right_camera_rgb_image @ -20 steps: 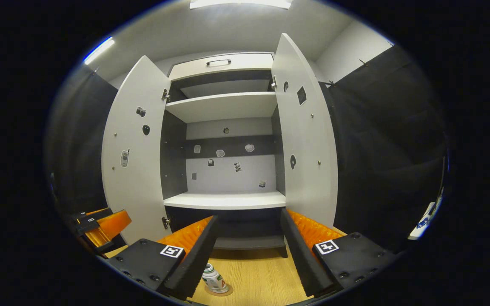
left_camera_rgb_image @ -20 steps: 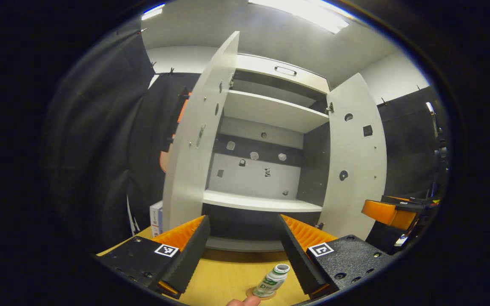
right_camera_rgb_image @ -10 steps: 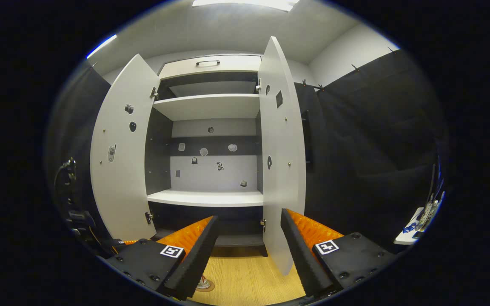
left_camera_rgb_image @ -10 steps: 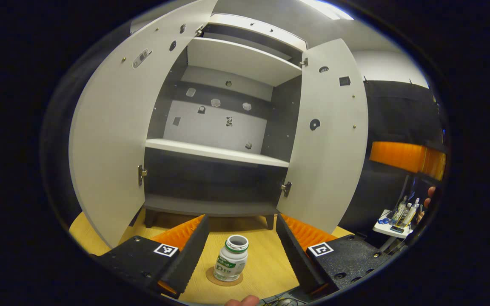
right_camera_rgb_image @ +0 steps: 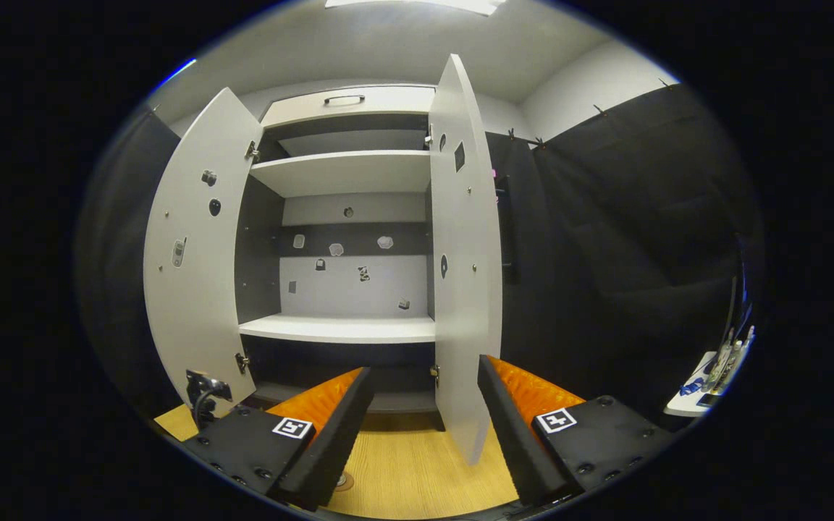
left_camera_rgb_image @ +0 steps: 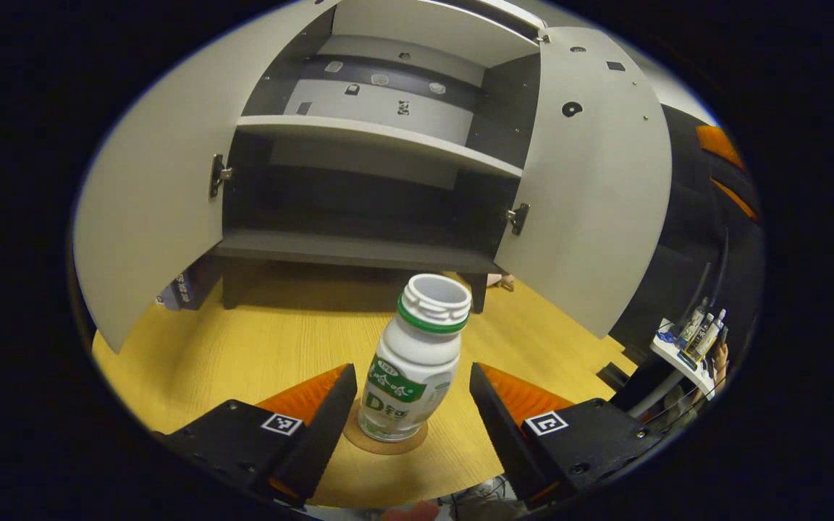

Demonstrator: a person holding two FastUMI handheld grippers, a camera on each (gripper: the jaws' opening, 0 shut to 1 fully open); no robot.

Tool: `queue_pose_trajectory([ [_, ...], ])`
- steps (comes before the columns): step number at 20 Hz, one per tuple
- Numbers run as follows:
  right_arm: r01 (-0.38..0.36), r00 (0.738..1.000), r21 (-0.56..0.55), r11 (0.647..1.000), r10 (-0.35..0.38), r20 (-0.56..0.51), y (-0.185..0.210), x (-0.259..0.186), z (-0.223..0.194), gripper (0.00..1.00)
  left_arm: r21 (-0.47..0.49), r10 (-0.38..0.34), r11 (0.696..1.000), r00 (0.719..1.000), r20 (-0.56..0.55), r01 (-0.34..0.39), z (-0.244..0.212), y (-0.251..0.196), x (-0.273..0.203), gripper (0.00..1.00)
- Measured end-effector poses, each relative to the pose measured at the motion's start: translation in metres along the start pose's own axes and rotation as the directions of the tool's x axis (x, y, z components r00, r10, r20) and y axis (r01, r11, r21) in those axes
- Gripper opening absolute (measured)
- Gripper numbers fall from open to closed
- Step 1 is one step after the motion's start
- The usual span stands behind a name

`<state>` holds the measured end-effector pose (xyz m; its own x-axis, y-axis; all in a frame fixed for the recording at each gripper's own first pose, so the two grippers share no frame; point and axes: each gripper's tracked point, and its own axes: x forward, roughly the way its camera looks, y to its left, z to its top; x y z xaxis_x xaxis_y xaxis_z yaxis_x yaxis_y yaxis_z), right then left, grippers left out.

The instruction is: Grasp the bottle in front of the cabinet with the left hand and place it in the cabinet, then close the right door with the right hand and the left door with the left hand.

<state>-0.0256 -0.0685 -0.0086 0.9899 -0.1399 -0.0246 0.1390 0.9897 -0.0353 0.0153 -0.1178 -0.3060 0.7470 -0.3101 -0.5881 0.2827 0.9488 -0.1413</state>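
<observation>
1. The left gripper carries two chunky black textured blocks, each studded with small round screws.
2. Each block wears a square black-and-white coded tag.
3. The right gripper has matching blocks, screws and tags, with ribbed jaws.

The bottle is standing on a coaster on the table, in front of the cabinet. Both doors are standing open, the left door and the right door flanking the shelves.
</observation>
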Motion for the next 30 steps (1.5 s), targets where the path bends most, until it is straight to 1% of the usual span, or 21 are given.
queue_pose_trajectory([
  [3, 0.000, 1.000, -0.005, 1.000, 0.000, -0.009, 0.001, 0.002, -0.003, 0.96, 0.024, -0.022, 0.999, 0.999, -0.045, 0.023, -0.022, 0.003, 0.014, 0.96],
  [5, 0.002, 1.000, -0.005, 1.000, -0.002, -0.014, 0.000, 0.003, -0.004, 0.96, 0.003, -0.044, 0.999, 0.999, -0.011, 0.044, -0.020, 0.004, 0.018, 0.94],
  [6, 0.006, 1.000, -0.006, 1.000, -0.006, -0.014, 0.000, 0.004, -0.005, 0.97, -0.018, -0.043, 0.999, 0.999, 0.018, 0.043, -0.015, 0.006, 0.018, 0.85],
  [7, 0.010, 1.000, -0.008, 1.000, -0.010, -0.014, -0.001, 0.005, -0.004, 0.96, -0.040, -0.051, 0.998, 0.998, 0.035, 0.052, -0.014, 0.007, 0.020, 0.82],
  [8, 0.011, 1.000, -0.008, 1.000, -0.011, -0.016, -0.001, 0.006, -0.005, 0.96, -0.049, -0.052, 0.997, 0.997, 0.052, 0.055, -0.009, 0.007, 0.016, 0.77],
  [10, 0.008, 1.000, -0.005, 1.000, -0.008, -0.021, 0.001, 0.008, -0.007, 0.96, -0.043, -0.046, 0.998, 0.994, 0.103, 0.050, 0.012, 0.010, 0.007, 0.72],
  [12, 0.004, 1.000, -0.004, 1.000, -0.004, -0.025, 0.003, 0.010, -0.008, 0.97, -0.020, -0.039, 0.999, 0.981, 0.192, 0.044, 0.055, 0.006, -0.010, 0.72],
  [14, -0.004, 1.000, 0.002, 1.000, 0.004, -0.031, 0.006, 0.013, -0.009, 0.96, -0.005, -0.017, 1.000, 0.962, 0.273, 0.019, 0.105, 0.003, -0.027, 0.71],
  [16, -0.012, 0.999, 0.012, 1.000, 0.012, -0.034, 0.009, 0.015, -0.010, 0.96, -0.001, 0.001, 1.000, 0.944, 0.329, -0.001, 0.153, 0.000, -0.043, 0.71],
  [18, -0.015, 0.999, 0.018, 1.000, 0.015, -0.032, 0.008, 0.016, -0.009, 0.96, 0.003, -0.002, 1.000, 0.926, 0.378, 0.001, 0.202, -0.006, -0.055, 0.71],
  [22, 0.018, 1.000, 0.022, 1.000, -0.018, -0.009, -0.006, 0.014, -0.003, 0.96, 0.013, 0.002, 1.000, 0.878, 0.478, -0.009, 0.293, -0.010, -0.074, 0.71],
  [24, 0.045, 0.999, 0.032, 0.998, -0.045, -0.004, -0.016, 0.013, -0.002, 0.96, 0.003, 0.013, 1.000, 0.874, 0.486, -0.016, 0.326, -0.007, -0.074, 0.71],
  [26, 0.069, 0.998, 0.048, 0.996, -0.069, -0.001, -0.027, 0.011, -0.001, 0.97, -0.011, 0.017, 1.000, 0.872, 0.489, -0.014, 0.360, -0.006, -0.064, 0.71],
  [29, 0.107, 0.994, 0.051, 0.993, -0.107, 0.004, -0.047, 0.007, 0.001, 0.96, 0.008, 0.035, 0.999, 0.865, 0.500, -0.045, 0.416, 0.002, -0.038, 0.71],
  [30, 0.122, 0.992, 0.049, 0.991, -0.122, 0.005, -0.054, 0.006, 0.001, 0.96, 0.009, 0.042, 0.999, 0.870, 0.491, -0.054, 0.428, 0.005, -0.025, 0.71],
])
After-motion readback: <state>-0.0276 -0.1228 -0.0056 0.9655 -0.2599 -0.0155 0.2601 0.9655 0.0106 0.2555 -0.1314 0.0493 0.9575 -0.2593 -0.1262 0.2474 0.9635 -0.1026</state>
